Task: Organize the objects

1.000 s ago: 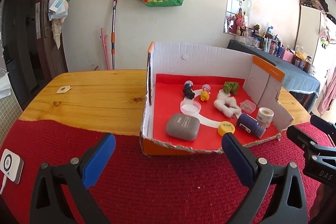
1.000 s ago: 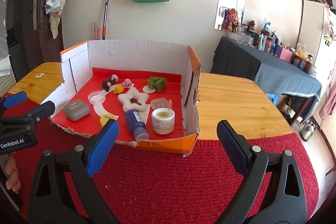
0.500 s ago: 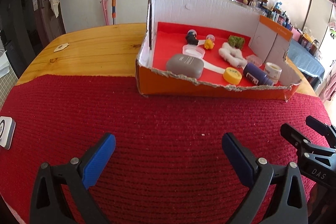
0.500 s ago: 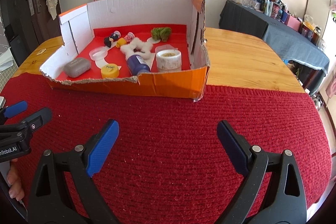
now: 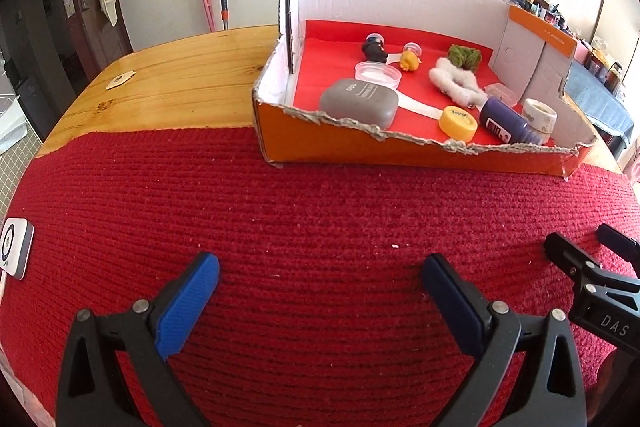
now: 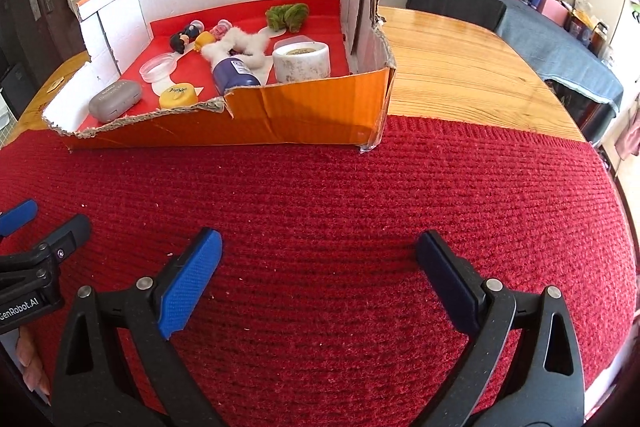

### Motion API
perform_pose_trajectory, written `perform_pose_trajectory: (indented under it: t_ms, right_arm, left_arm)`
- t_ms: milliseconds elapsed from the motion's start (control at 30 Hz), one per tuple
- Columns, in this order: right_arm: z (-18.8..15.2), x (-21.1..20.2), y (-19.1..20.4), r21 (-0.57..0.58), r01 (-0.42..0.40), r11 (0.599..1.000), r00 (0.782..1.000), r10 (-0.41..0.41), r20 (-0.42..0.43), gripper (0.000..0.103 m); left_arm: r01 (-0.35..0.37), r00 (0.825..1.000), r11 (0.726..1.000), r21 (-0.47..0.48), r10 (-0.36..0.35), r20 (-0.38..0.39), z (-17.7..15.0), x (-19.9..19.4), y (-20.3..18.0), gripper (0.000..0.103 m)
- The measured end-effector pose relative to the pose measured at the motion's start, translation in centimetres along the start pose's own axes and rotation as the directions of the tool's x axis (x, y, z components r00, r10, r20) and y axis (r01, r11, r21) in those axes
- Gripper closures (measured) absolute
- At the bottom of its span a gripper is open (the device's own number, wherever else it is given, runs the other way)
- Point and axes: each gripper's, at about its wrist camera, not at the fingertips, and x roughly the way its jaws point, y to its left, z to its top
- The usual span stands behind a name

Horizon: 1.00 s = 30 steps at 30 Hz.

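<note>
An orange cardboard box (image 5: 360, 147) (image 6: 304, 115) with a red floor stands at the far edge of the red mat. Inside lie a grey case (image 5: 359, 103) (image 6: 115, 100), a yellow lid (image 5: 458, 123) (image 6: 178, 95), a purple bottle (image 5: 506, 121) (image 6: 234, 73), a white tape roll (image 5: 539, 114) (image 6: 302, 61), a clear dish (image 5: 378, 75), a white fluffy ring (image 5: 456, 83), a green pompom (image 5: 466, 57) and small figures (image 5: 375, 49). My left gripper (image 5: 320, 275) and my right gripper (image 6: 318, 255) are both open and empty, low over the mat, well short of the box.
The red knitted mat (image 5: 280, 219) covers the near half of a wooden table (image 5: 180, 79). A white device (image 5: 14, 253) lies at the mat's left edge. A small wooden tag (image 5: 120, 79) lies on the bare wood. A dark-clothed table (image 6: 520, 15) stands at the right.
Both grippers have pulled back from the box and dropped toward the mat. The box now sits farther away in both views. The jaws stay open.
</note>
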Motion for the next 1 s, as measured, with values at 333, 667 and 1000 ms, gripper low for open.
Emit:
perform_pose_trajectory:
  t_ms: [333,667,1000]
  right_arm:
    - [0.04,0.07,-0.01,0.0,0.006,1.0,1.0,-0.006,-0.003,0.0]
    - [-0.03,0.08,0.02,-0.004,0.003,1.0,1.0,-0.003,-0.002,0.0]
    - [-0.05,0.05,0.01,-0.005,0.003,1.0,1.0,-0.003,-0.002,0.0]
  left_arm:
    - [-0.006,1.0,1.0,0.006,0.006,0.006,0.05,0.1,0.05,0.0]
    - [-0.005,1.0,1.0,0.009,0.005,0.007,0.02,0.06,0.07,0.0]
    - [-0.004,1.0,1.0,0.012,0.004,0.01,0.01,0.02,0.06,0.0]
